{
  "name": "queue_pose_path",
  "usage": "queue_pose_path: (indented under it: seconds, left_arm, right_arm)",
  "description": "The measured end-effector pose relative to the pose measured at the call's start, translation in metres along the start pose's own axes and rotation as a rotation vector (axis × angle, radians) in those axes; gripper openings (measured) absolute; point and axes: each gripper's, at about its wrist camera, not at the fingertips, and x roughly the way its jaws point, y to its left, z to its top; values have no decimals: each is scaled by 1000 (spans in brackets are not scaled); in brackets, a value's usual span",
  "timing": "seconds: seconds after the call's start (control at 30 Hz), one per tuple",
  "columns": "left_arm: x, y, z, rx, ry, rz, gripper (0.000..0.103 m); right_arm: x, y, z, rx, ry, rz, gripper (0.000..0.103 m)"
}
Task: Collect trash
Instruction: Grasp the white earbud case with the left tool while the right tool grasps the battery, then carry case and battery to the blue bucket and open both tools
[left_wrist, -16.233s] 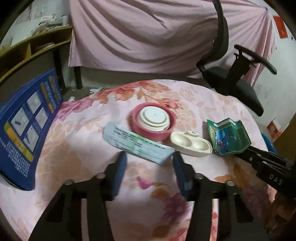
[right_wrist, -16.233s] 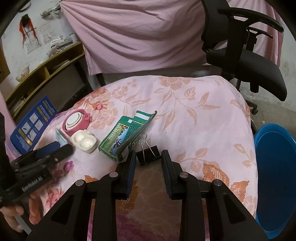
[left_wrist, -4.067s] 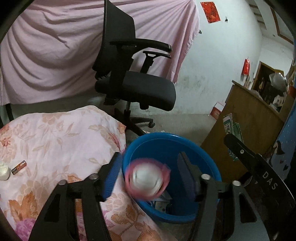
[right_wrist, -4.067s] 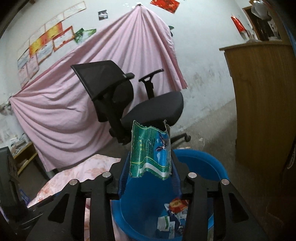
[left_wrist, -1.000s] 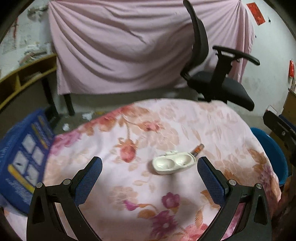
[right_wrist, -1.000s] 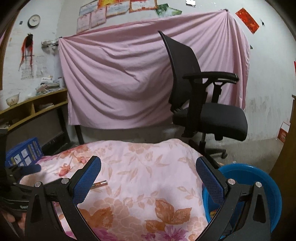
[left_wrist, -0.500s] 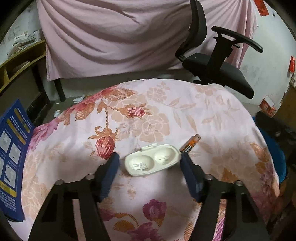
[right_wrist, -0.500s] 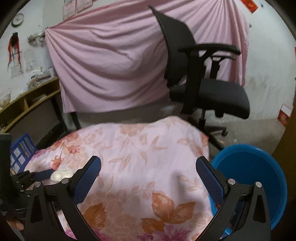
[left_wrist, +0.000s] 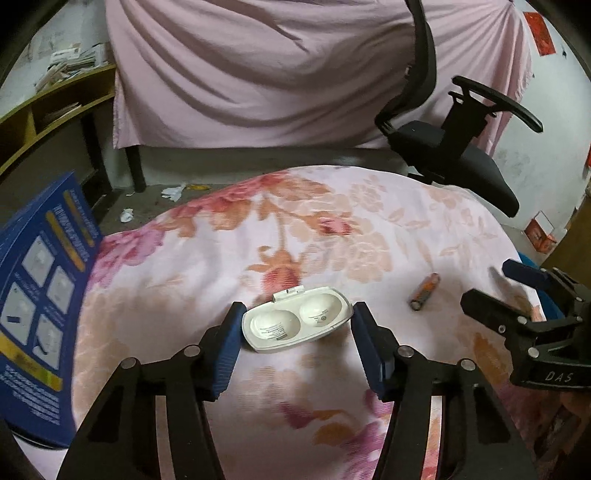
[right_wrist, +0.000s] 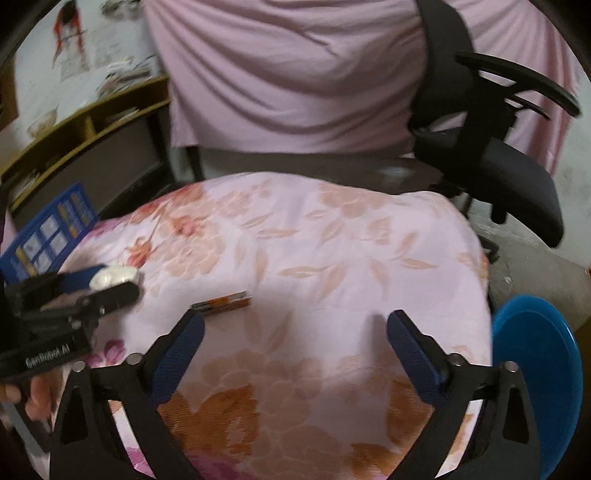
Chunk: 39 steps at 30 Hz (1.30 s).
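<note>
The white case (left_wrist: 296, 324) lies on the floral table (left_wrist: 332, 229), its long axis running across, straight between the two pads of the left claw (left_wrist: 295, 338). That claw is open, pads just beside the case ends, not clearly touching; closing should take it lengthwise. The battery (right_wrist: 220, 302) lies ahead and to the left of the right claw (right_wrist: 295, 345), which is spread wide and empty, and is the nearer claw to it. The blue bin (right_wrist: 535, 347) sits off the table's right edge.
</note>
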Motion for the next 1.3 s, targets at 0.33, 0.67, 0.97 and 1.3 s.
queue_pose_path:
  seconds: [0.33,0.67,0.97,1.3]
  left_arm:
    - [-7,14,-4,-38,-6,-18,52]
    - [-8,14,-4,-37,-5,-18,52]
    - [-7,14,-4,-37,-6,-18,52]
    - [-11,18,-3,-73,-38,-42,52]
  right_arm:
    - [21,22,8,-98,77,102,68]
    - [28,31,12,-131,89,144,56]
    - [28,30,11,-130,87,152,41]
    - [9,36,8,-137,-14,68,41]
